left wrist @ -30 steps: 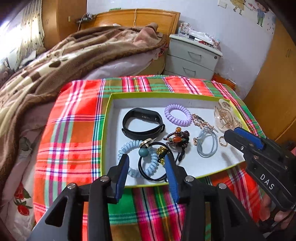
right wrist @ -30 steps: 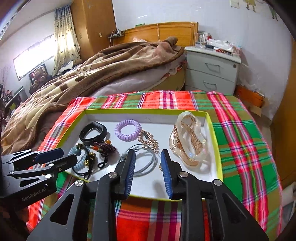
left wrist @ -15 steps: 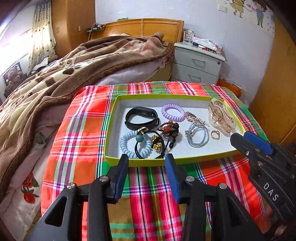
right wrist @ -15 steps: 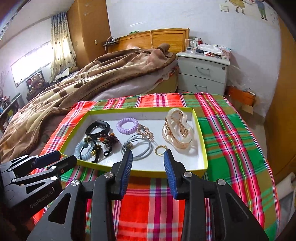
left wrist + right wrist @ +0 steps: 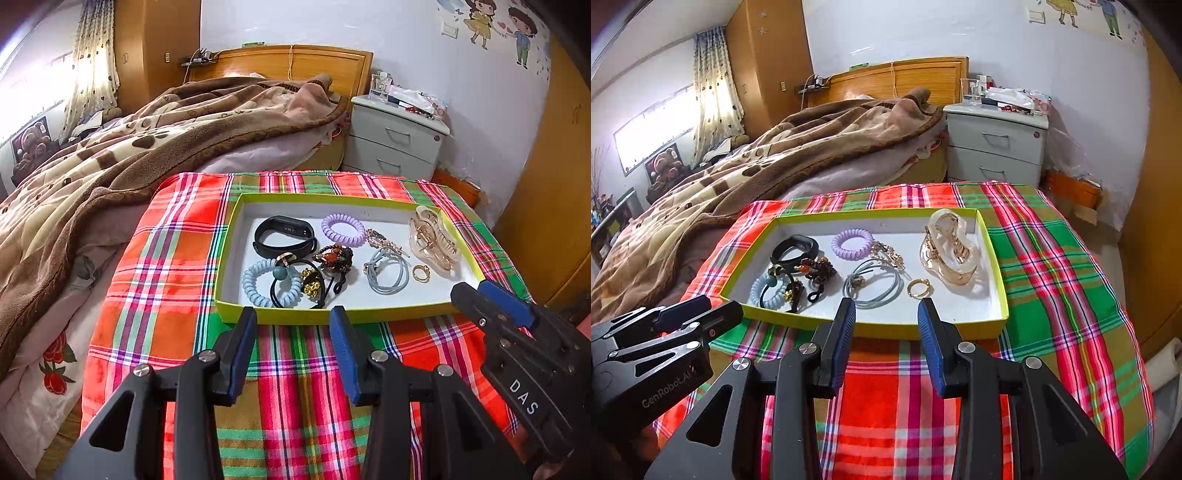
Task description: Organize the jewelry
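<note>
**Both grippers empty, jewelry all in tray**

Fingers first: left gripper (image 5: 291, 314) has its blue pads spread w/ nothing between them, tips at the near rim of the tray; right gripper (image 5: 886, 306) likewise parted and empty, tips over the tray's near edge.

Jewelry sits inside a shallow white tray (image 5: 229, 236) w/ lime-green rim, on a red/green plaid cloth (image 5: 166, 258). Left to right in the tray: pale blue coil hair tie (image 5: 255, 284) w/ a black elastic (image 5: 280, 295) lying across it, black wristband (image 5: 284, 236) behind, dark bead bracelet w/ amber stones (image 5: 334, 256), lilac coil tie (image 5: 341, 229), grey elastic loops (image 5: 388, 275), small gold ring (image 5: 421, 273), clear claw clip w/ gold trim (image 5: 432, 238) at the far right. Ring lies apart from the clip, just beside the grey loops.

Views differ: left wrist cam shows the right gripper from the side, marked "DAS"; right wrist cam shows the left gripper low left, marked "GenRobot.AI", plus an orange box (image 5: 1071, 188) by the nightstand (image 5: 997, 147) and more window.
</note>
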The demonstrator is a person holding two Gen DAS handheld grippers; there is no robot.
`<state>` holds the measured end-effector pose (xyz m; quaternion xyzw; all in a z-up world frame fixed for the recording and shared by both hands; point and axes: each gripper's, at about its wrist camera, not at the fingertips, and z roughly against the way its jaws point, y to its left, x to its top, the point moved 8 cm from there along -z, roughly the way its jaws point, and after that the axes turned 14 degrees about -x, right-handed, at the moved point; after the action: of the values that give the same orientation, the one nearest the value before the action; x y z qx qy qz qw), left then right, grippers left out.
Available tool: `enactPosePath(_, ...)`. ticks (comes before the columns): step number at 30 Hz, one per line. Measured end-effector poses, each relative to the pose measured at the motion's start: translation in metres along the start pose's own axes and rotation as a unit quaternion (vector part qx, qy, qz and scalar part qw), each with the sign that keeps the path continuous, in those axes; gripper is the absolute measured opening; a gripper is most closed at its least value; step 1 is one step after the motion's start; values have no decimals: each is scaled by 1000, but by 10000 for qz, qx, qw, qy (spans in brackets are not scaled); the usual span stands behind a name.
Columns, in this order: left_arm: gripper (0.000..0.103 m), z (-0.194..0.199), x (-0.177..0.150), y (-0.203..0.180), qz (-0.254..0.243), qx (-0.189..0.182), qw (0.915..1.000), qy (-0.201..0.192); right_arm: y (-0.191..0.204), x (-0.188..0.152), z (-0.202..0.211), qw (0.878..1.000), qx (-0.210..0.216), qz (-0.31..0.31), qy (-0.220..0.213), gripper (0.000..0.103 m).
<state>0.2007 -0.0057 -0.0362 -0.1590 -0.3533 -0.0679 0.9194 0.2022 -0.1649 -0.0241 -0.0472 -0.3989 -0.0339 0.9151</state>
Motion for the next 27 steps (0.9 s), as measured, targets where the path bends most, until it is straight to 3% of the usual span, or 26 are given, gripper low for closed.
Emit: enactPosePath(27,43,5,-7,7,95,53,9999,44,9,-5,8,10000,-14,68,34,36)
